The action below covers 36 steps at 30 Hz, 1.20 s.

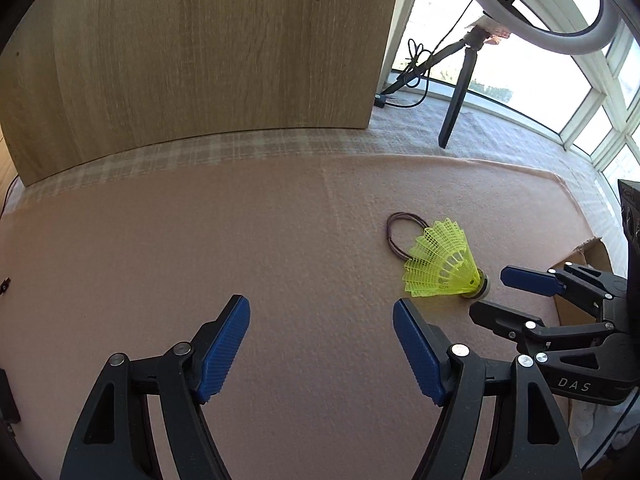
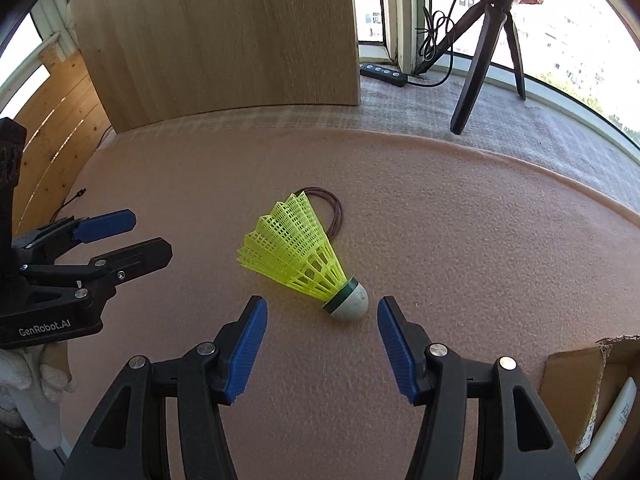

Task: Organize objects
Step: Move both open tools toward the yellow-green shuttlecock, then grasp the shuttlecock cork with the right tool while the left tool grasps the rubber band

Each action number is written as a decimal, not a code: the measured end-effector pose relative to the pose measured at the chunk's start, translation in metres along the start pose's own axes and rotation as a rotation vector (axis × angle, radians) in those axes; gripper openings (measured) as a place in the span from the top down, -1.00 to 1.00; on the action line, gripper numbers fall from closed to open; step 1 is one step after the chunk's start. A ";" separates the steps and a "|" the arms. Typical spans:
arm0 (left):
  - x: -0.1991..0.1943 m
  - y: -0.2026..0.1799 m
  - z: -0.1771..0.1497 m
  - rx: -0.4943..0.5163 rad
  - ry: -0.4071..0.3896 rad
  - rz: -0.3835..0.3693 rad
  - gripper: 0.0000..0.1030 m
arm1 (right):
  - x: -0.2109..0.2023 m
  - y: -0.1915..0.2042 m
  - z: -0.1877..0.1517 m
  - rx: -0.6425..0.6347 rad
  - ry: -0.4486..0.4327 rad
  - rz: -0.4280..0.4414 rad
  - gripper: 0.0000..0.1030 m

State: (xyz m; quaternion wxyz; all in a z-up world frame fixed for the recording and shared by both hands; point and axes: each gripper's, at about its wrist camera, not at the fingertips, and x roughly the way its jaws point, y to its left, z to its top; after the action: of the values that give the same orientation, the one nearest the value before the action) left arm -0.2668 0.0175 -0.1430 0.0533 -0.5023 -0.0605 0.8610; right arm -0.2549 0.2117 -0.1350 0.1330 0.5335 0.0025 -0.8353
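While one yellow plastic shuttlecock (image 2: 298,254) lies on its side on a pink felt mat (image 2: 460,240), its white cork nose points toward the right gripper (image 2: 322,346), just ahead of the gap between that gripper's two blue pads. Those jaws stand partly apart with nothing between them. Behind the shuttlecock's skirt, touching or nearly touching it, lies one small coil of thin brown wire (image 2: 334,210).

One left gripper (image 1: 320,338) hangs over bare mat to the left of the shuttlecock, its two blue pads spread wide and holding nothing. A hand in a white knitted glove (image 2: 28,384) shows below it in the right wrist view.

One open cardboard box (image 2: 592,392) sits at the mat's near right edge, with something white inside that is too cut off to identify.

Beneath the pink mat lies a pale checked cloth (image 1: 180,146). One light wooden panel (image 1: 224,44) stands upright at the back. To its right stand one black tripod (image 2: 480,48) carrying a white ring light (image 1: 560,36), one black inline cable control (image 2: 384,74) and a tangle of black cable (image 2: 434,38). Bright windows (image 1: 600,96) wrap around the right side of the room
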 end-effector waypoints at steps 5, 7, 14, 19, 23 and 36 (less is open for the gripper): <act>0.014 0.003 0.012 -0.010 0.006 -0.004 -0.37 | 0.018 0.006 0.003 -0.044 0.017 -0.036 -0.04; 0.019 0.003 0.017 -0.009 0.008 -0.010 -0.33 | 0.023 0.007 0.005 -0.052 0.019 -0.049 -0.04; 0.036 -0.010 0.036 0.016 0.012 -0.026 -0.24 | 0.036 0.005 0.010 -0.036 0.012 -0.072 -0.04; 0.051 -0.024 0.047 0.050 0.033 -0.032 -0.10 | 0.037 0.003 0.008 -0.016 0.005 -0.065 0.05; 0.064 -0.033 0.051 0.075 0.053 -0.041 -0.02 | 0.035 -0.004 0.006 0.010 -0.002 -0.064 0.41; 0.089 -0.077 0.056 0.206 0.092 0.007 0.35 | 0.020 -0.033 -0.008 0.130 -0.017 -0.052 0.51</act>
State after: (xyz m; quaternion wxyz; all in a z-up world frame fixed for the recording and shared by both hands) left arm -0.3570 0.1047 -0.1800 0.1046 -0.5333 0.0326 0.8388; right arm -0.2636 0.2402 -0.1609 0.0765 0.5336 -0.0389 -0.8414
